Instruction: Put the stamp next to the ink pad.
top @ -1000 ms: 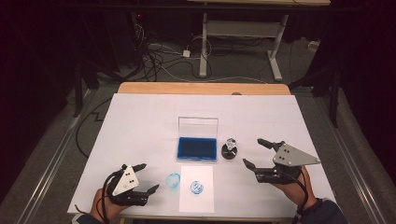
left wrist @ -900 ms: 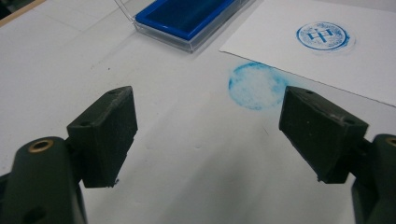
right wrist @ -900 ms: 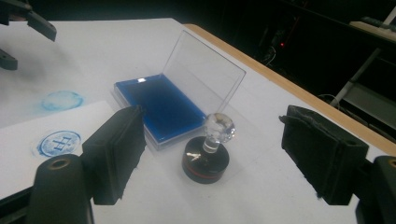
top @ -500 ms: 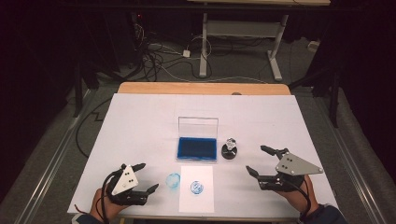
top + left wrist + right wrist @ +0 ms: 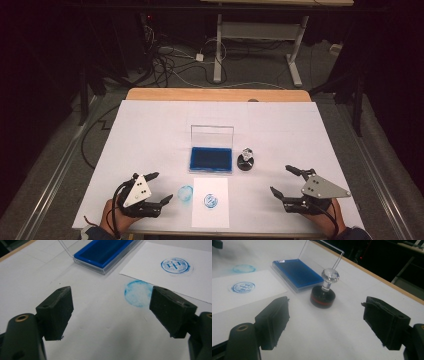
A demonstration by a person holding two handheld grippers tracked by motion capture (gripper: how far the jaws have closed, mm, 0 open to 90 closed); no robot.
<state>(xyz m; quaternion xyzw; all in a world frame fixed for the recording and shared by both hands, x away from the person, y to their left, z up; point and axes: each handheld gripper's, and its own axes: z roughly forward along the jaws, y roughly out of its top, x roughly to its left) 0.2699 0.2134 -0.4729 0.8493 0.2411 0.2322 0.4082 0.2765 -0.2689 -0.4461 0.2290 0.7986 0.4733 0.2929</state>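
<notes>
Black stamp (image 5: pixel 322 298) (clear knob) just ahead of right gripper (image 5: pixel 325 322), jaws spread, apart from it.

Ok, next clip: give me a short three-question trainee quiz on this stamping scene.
1. True or false: the stamp stands upright on the table, held by neither gripper.
2. Where are the blue prints? A) both on the paper sheet B) one on the sheet, one smudged on the table just beside it C) both inside the ink pad
3. Fill in: the ink pad's clear lid is ____.

Key: 1 true: the left gripper and right gripper are both open and empty. 2 B. 3 open, standing up at the far side.
</notes>
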